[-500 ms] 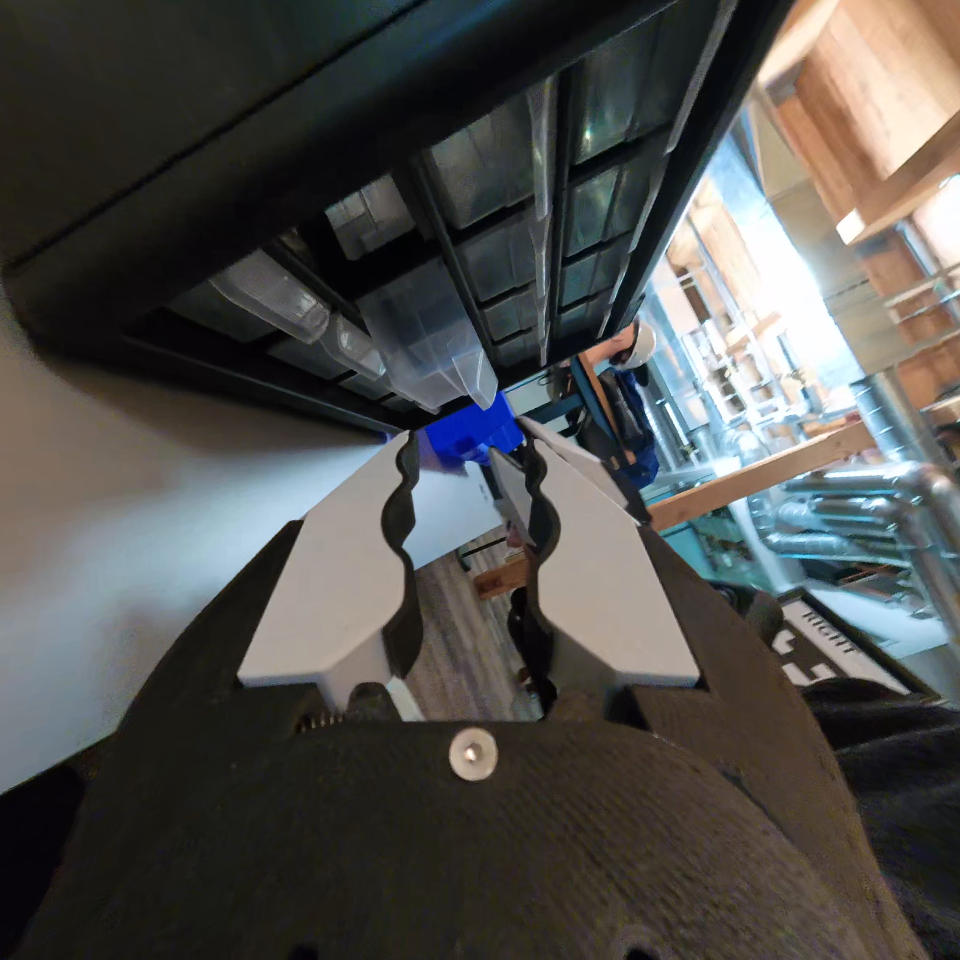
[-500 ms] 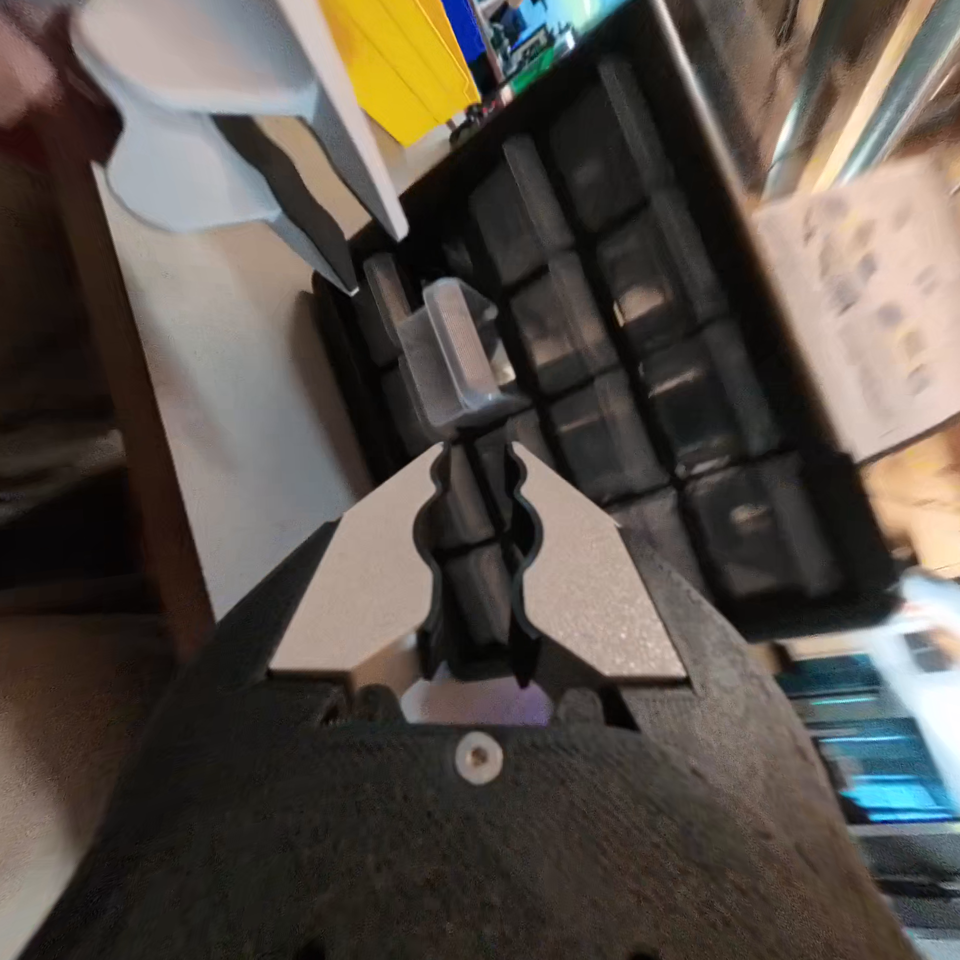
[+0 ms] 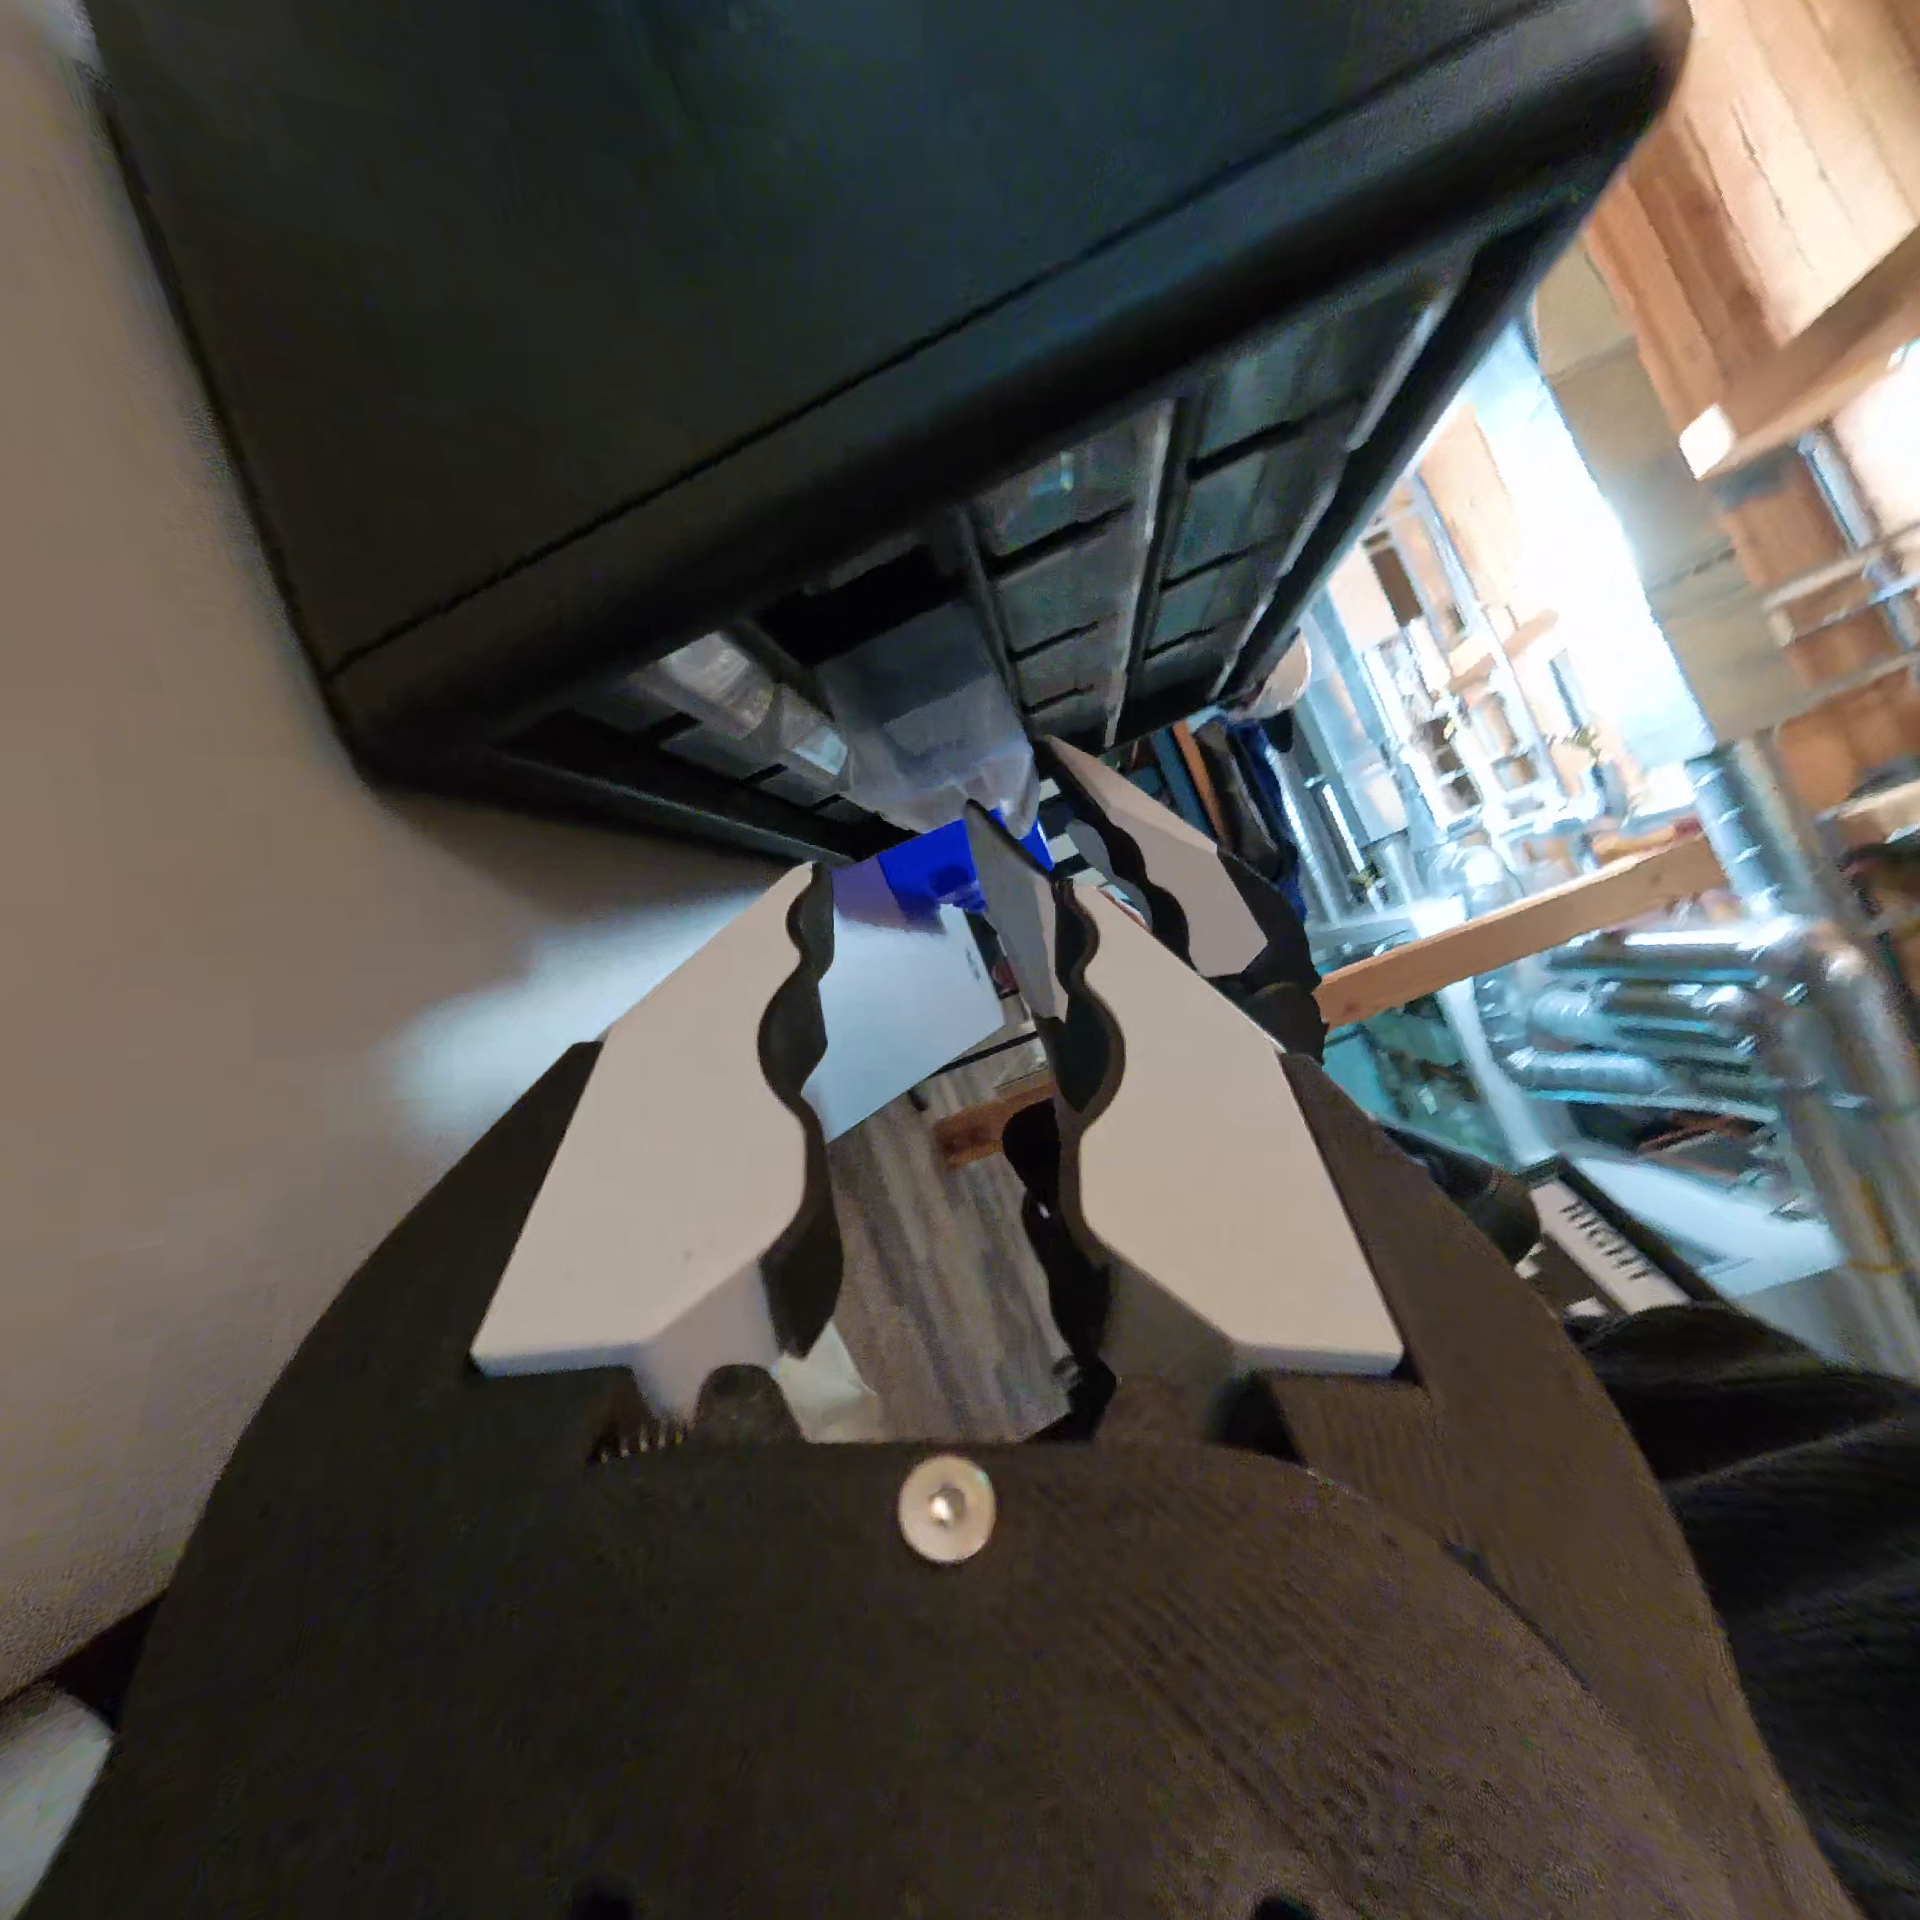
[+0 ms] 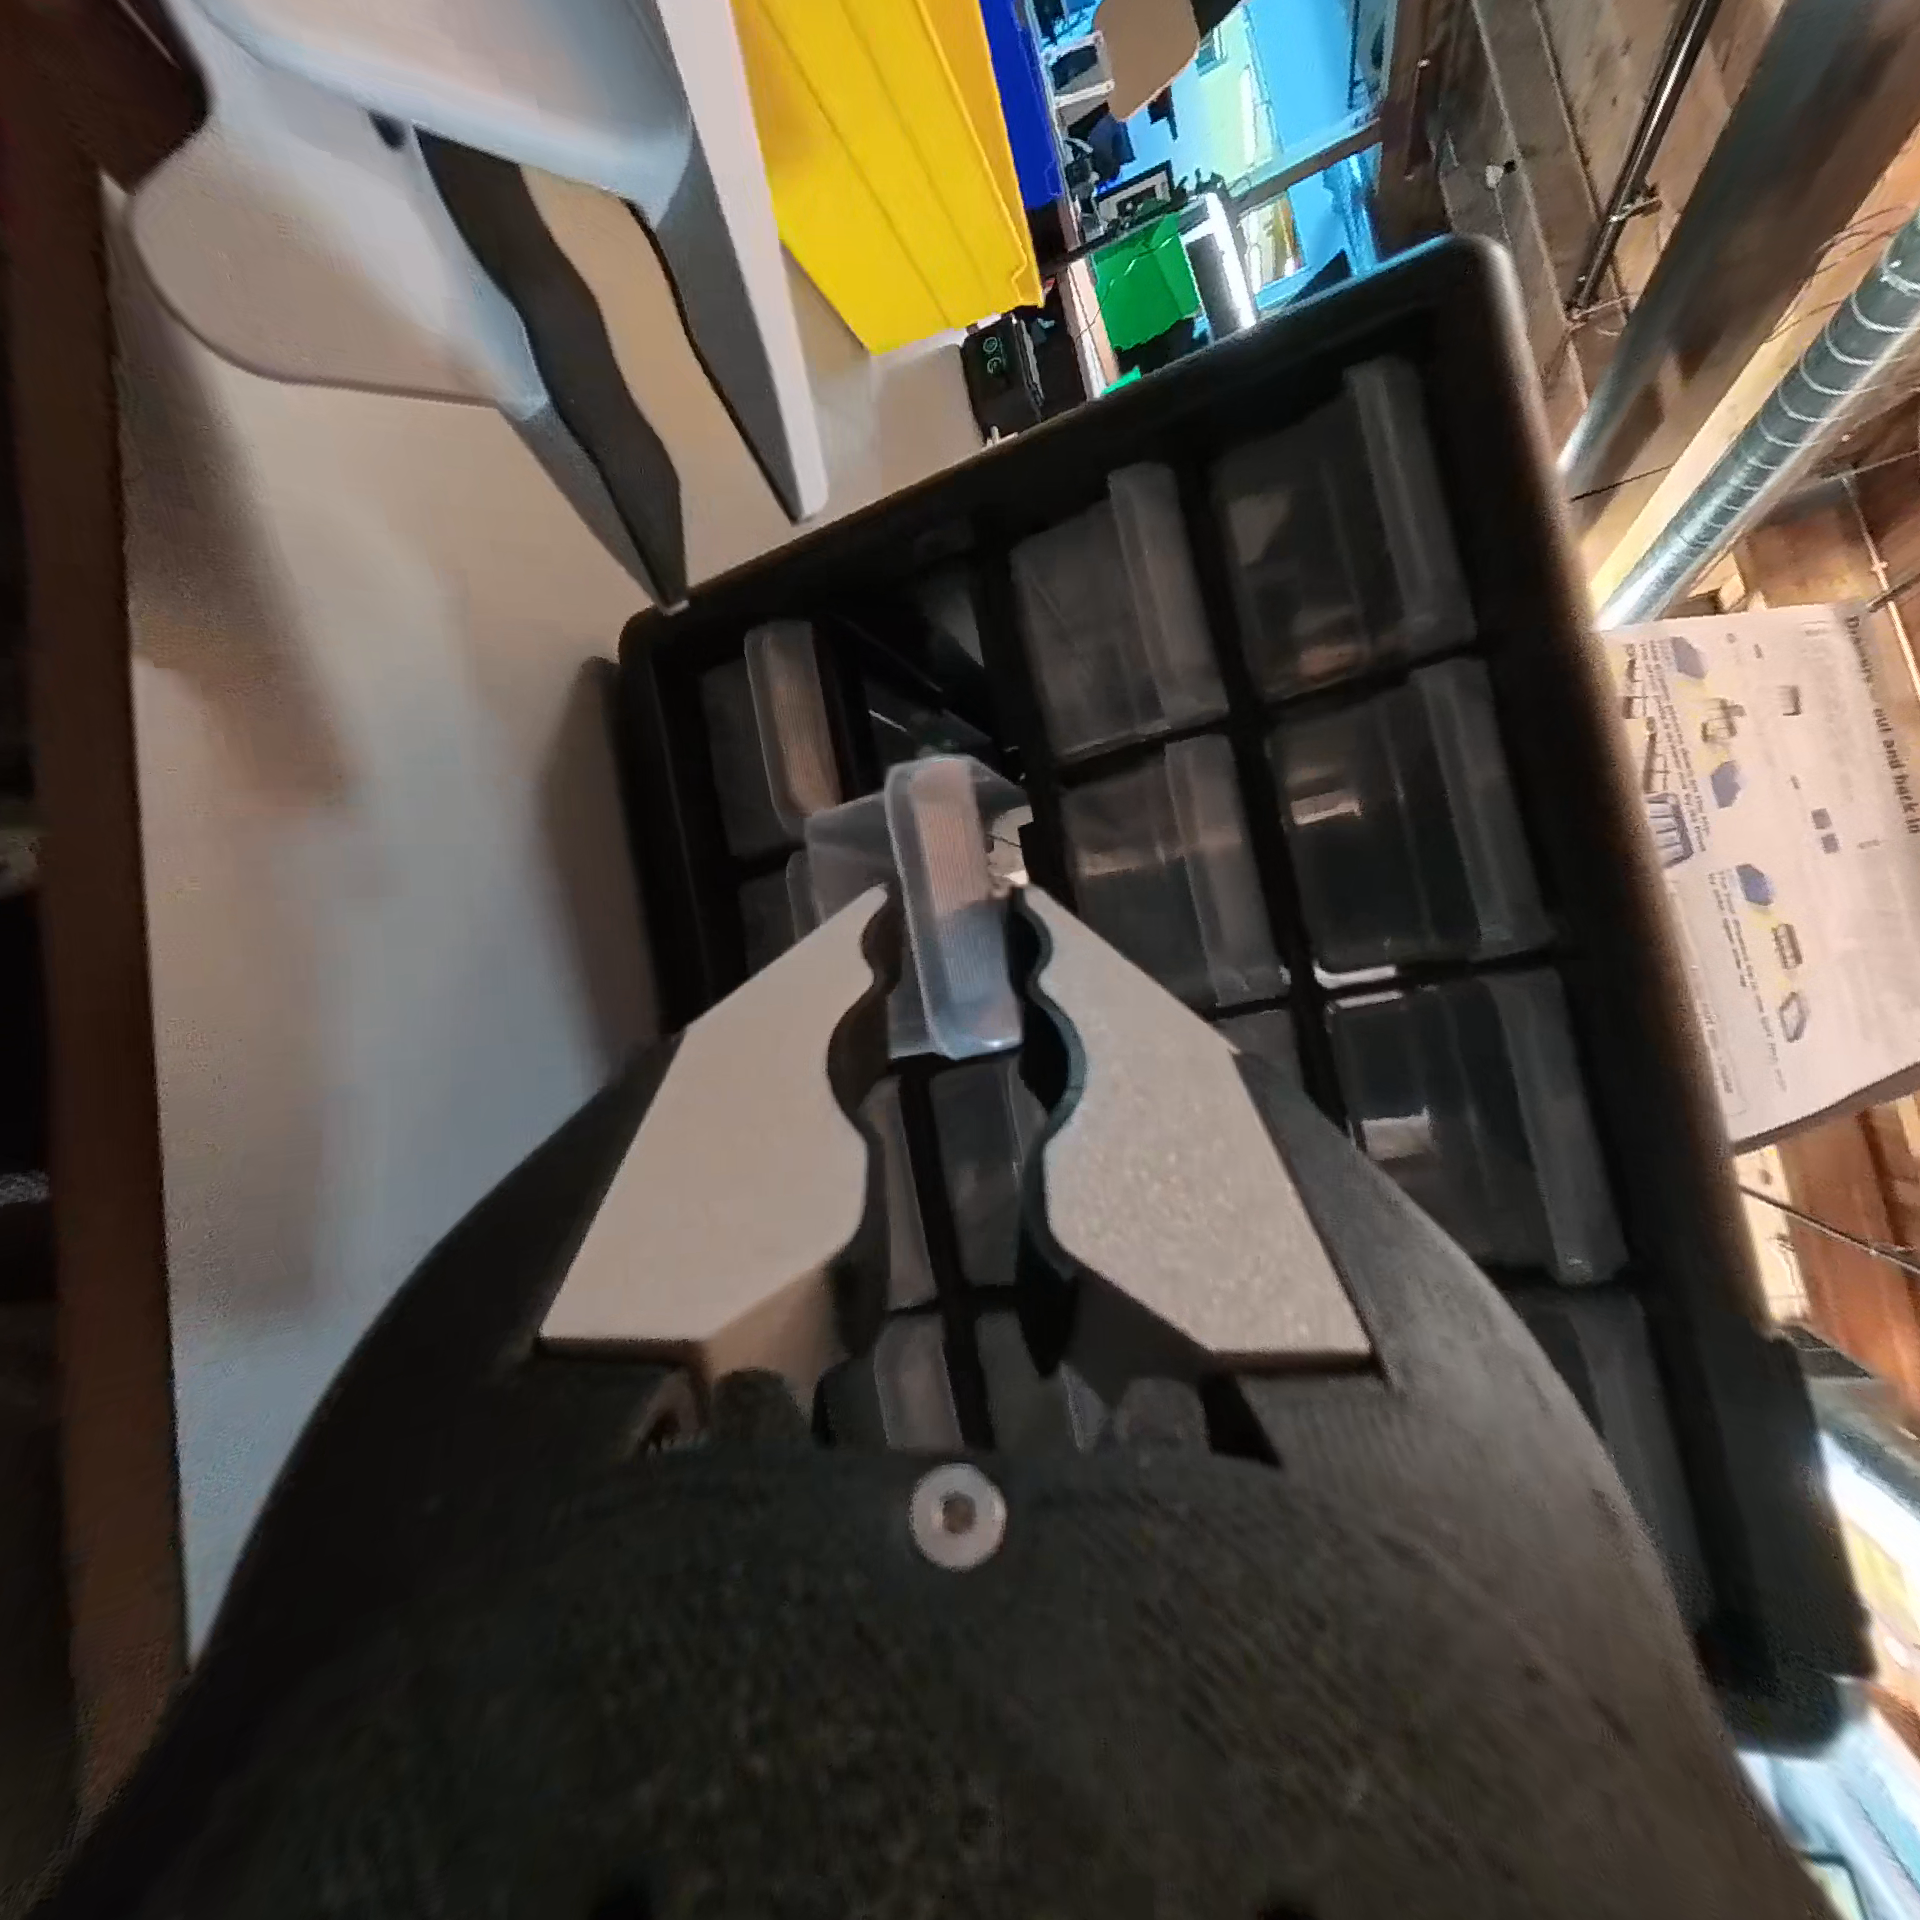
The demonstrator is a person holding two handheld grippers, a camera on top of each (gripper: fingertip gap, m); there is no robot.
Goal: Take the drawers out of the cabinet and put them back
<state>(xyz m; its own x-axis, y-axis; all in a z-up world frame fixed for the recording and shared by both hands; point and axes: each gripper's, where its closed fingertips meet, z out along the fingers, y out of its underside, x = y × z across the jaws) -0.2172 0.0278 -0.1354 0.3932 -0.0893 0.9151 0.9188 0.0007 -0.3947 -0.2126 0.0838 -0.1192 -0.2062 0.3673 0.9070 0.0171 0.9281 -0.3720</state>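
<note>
- Drawer: a small clear plastic one is seen pulled partly out of its slot, in the second column from the table, near the top of the cabinet.
- Its front handle lies between the fingers of the right gripper, which look closed on it, though a firm clamp cannot be confirmed.
- It is judged to be light, stiff and rather slippery; thin walls could crack if squeezed hard, so the moulded handle is taken as the best place to grip.
- The left gripper is held with jaws apart and empty, beside the cabinet's lower side, over the white table.
- Neighbouring drawers are seated in their slots.
- A yellow bin is visible beyond the cabinet.
</note>
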